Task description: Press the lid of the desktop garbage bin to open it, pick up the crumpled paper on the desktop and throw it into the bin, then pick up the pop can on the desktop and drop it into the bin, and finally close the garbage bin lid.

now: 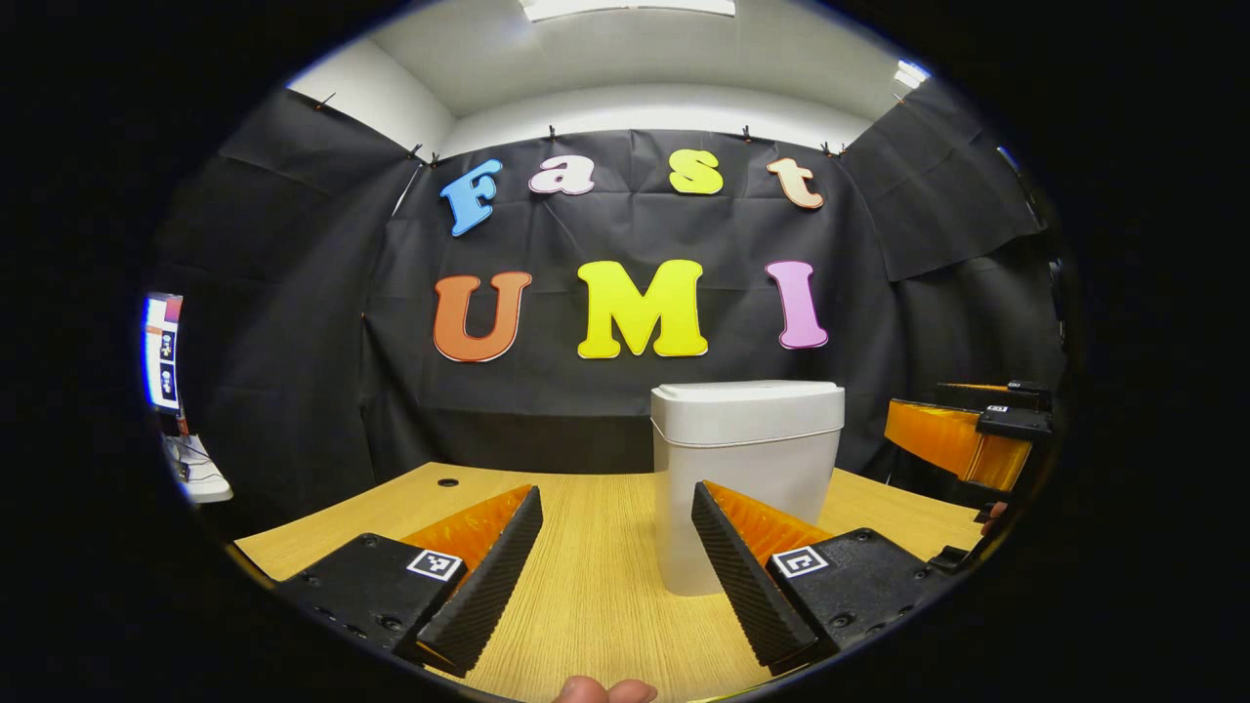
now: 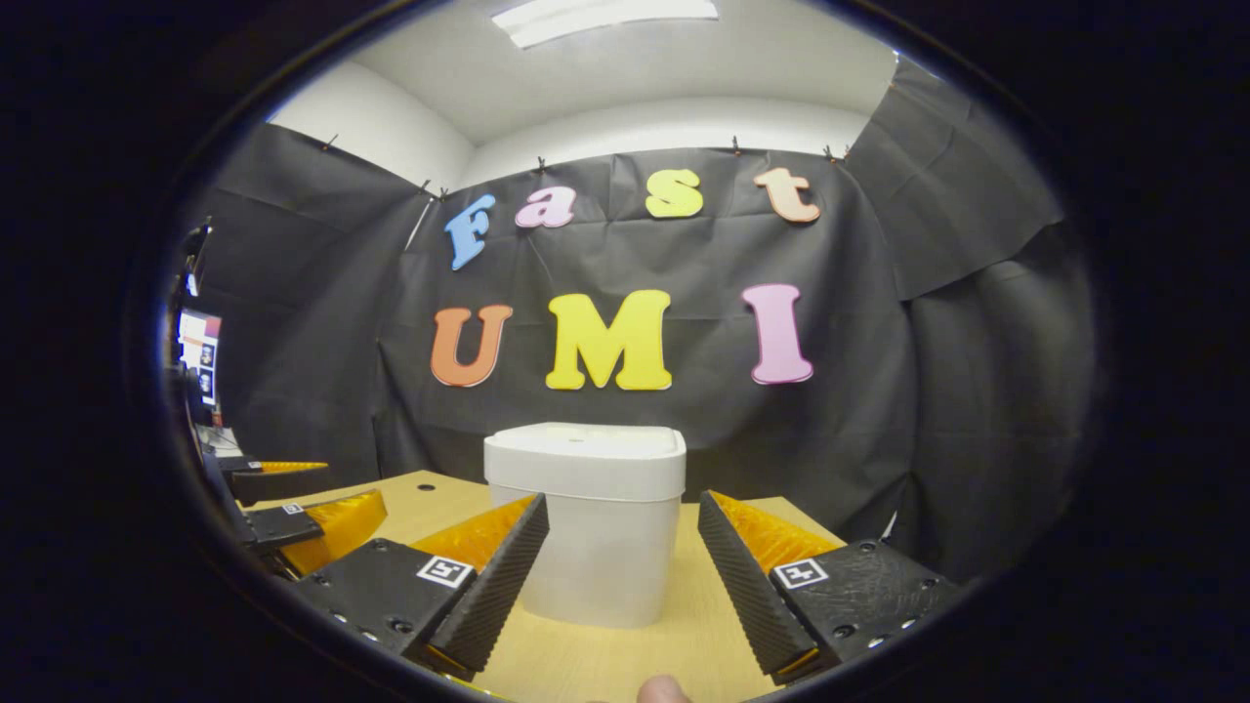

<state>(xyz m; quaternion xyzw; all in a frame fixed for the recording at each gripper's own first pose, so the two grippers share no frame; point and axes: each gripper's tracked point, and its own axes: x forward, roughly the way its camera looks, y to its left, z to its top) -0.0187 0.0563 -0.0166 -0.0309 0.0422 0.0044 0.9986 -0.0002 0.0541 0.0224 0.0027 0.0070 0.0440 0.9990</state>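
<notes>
White plastic: the bin (image 1: 747, 478) stands upright on the table (image 1: 596, 586), with its lid (image 1: 748, 408) down and flat.
Wood-grain: the table is pale, with a small dark hole (image 1: 448, 482) near its far left edge in the left gripper view.
Bin, left gripper view: ahead and slightly right of centre, its lower right part hidden behind the right-hand finger.
Bin, right gripper view: the bin (image 2: 596, 522) is almost straight ahead, between the two fingers and beyond their tips, not touched.
Left gripper (image 1: 617, 500): jaws spread wide, nothing between them but bare table; it hangs low over the near part of the table.
Right gripper (image 2: 622, 508): jaws likewise spread wide, gripping nothing, aimed at the bin's front.
Other gripper: the right gripper appears at the right edge of the left gripper view (image 1: 972, 434); the left appears at the left edge of the right gripper view (image 2: 293, 503), both at the dim rim, so their jaw state there is unclear.
Hand: a fingertip (image 1: 601, 690) shows at the bottom edge of the left gripper view.
Backdrop: black cloth (image 1: 293, 342) hangs behind the table.
</notes>
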